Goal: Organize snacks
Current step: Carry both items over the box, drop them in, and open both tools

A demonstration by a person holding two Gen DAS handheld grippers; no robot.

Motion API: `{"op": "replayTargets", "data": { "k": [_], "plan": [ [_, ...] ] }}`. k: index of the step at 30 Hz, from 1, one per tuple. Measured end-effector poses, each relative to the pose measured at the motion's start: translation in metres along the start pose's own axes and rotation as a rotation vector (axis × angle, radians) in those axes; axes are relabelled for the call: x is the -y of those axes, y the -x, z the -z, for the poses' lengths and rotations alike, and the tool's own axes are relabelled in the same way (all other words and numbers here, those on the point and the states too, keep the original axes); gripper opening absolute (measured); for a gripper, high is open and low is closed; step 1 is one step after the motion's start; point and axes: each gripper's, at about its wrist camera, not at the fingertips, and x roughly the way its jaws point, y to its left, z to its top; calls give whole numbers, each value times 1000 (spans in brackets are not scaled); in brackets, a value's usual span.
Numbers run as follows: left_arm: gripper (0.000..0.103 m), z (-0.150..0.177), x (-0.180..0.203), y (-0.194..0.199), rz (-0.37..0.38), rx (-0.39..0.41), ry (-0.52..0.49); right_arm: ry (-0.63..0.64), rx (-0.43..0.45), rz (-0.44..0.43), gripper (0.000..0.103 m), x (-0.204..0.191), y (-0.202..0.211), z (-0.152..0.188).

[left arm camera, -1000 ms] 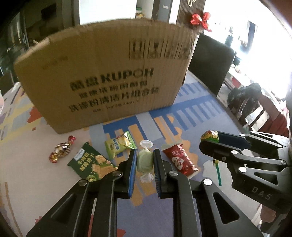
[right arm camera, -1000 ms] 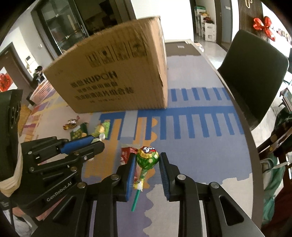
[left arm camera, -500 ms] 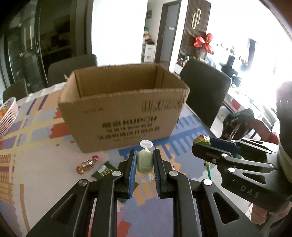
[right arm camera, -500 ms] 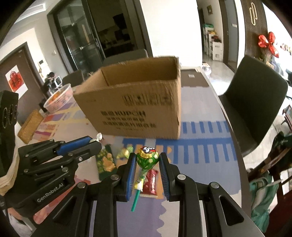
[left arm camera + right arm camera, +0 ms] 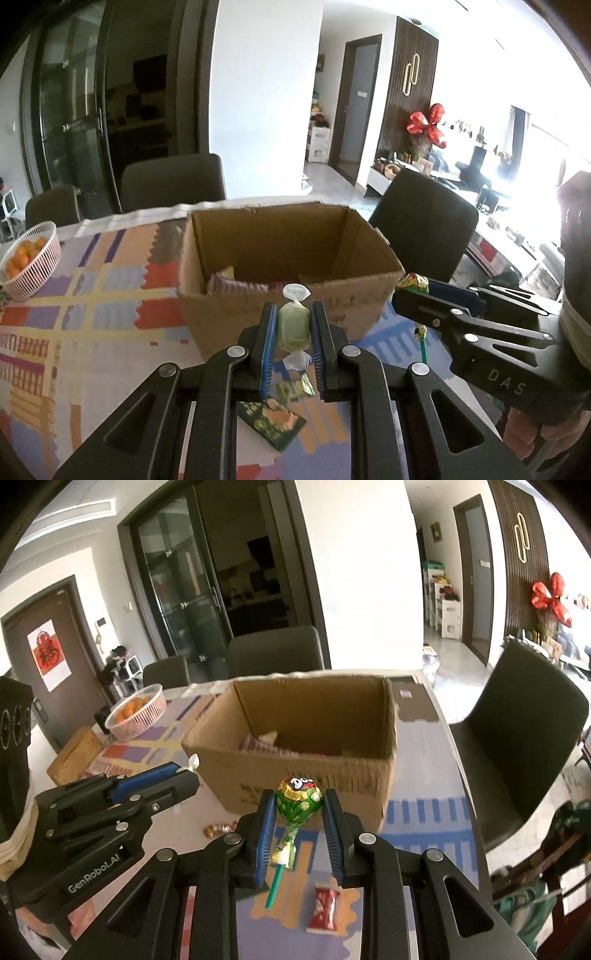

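Note:
My left gripper [image 5: 293,325] is shut on a pale green wrapped candy [image 5: 293,326], held in the air above the table in front of the open cardboard box [image 5: 369,291]. My right gripper [image 5: 299,808] is shut on a green lollipop [image 5: 298,805] with a green stick, also raised in front of the box [image 5: 351,779]. Several snack packets lie inside the box [image 5: 236,285]. On the table below lie a green biscuit packet [image 5: 271,419], a small yellow-green packet [image 5: 295,387], a red packet [image 5: 324,908] and a gold-and-red candy [image 5: 219,828].
A pink basket of oranges [image 5: 27,264] stands at the table's far left. Dark chairs [image 5: 424,221] stand behind and to the right of the table. The right gripper shows at the right of the left wrist view [image 5: 436,301]. A woven box [image 5: 74,753] lies left.
Both grippers rose with their candies, from table level to above the box rim, so the box's inside now shows. Snacks on the table stayed put.

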Motion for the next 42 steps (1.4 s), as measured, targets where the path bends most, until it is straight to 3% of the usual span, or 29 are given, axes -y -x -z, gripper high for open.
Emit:
{"op": "replayTargets", "data": {
  "k": [14, 21, 32, 34, 36, 42],
  "plan": [
    [19, -52, -24, -9, -38, 33, 10, 18, 46, -18, 27, -9, -19, -59],
    [19, -65, -32, -29, -44, 11, 16, 5, 35, -30, 27, -5, -40, -77],
    [20, -70, -38, -69, -62, -63, 30, -6, -10, 23, 27, 8, -75, -84],
    [29, -67, -39, -73, -78, -78, 32, -8, -17, 30, 33, 8, -81, -83],
    [34, -64, -40, -72, -90, -81, 38, -11, -21, 47, 49, 11, -82, -82],
    [40, -53, -36, -61, -103, -84, 33, -13, -13, 59, 49, 13, -73, -70]
  ]
}}
